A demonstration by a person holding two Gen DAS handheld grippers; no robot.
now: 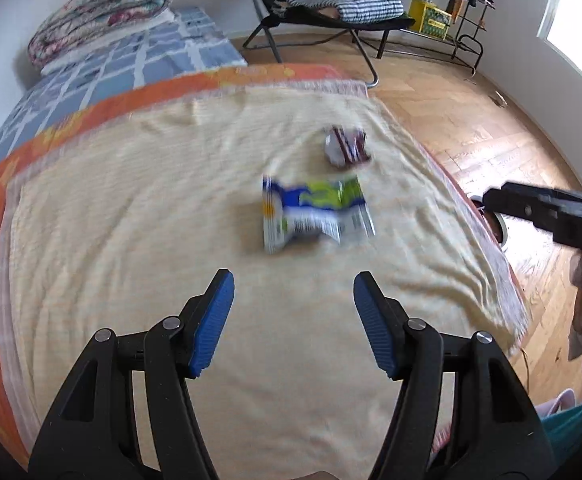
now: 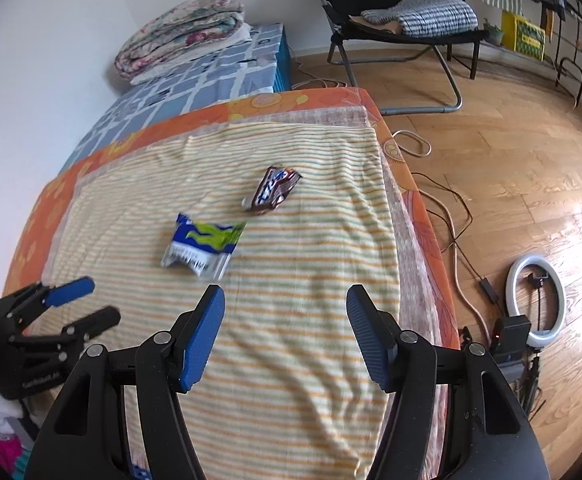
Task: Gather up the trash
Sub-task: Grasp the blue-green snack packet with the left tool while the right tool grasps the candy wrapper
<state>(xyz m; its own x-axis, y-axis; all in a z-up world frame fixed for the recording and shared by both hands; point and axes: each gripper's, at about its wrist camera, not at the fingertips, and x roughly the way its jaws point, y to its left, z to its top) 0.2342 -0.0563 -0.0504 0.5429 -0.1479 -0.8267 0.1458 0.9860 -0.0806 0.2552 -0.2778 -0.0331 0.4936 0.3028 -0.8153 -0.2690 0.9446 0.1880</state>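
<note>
A blue, green and white wrapper [image 1: 315, 212] lies flat on the striped yellow towel [image 1: 131, 240]; it also shows in the right wrist view [image 2: 203, 246]. A crumpled brown and red candy wrapper [image 1: 347, 147] lies just beyond it, sharper in the right wrist view [image 2: 273, 191]. My left gripper [image 1: 294, 292] is open and empty, short of the blue wrapper. My right gripper [image 2: 286, 300] is open and empty, near the towel's right half. The left gripper [image 2: 79, 300] shows at the left of the right wrist view, and the right gripper's finger [image 1: 531, 208] at the right of the left wrist view.
The towel covers an orange mattress [image 2: 423, 216] on the wooden floor [image 2: 511, 160]. Behind lie a blue checked mattress [image 2: 195, 84] with a folded quilt [image 2: 183, 32] and a black folding chair [image 2: 403, 28]. A ring light [image 2: 537, 300] and cables [image 2: 451, 216] lie on the floor at right.
</note>
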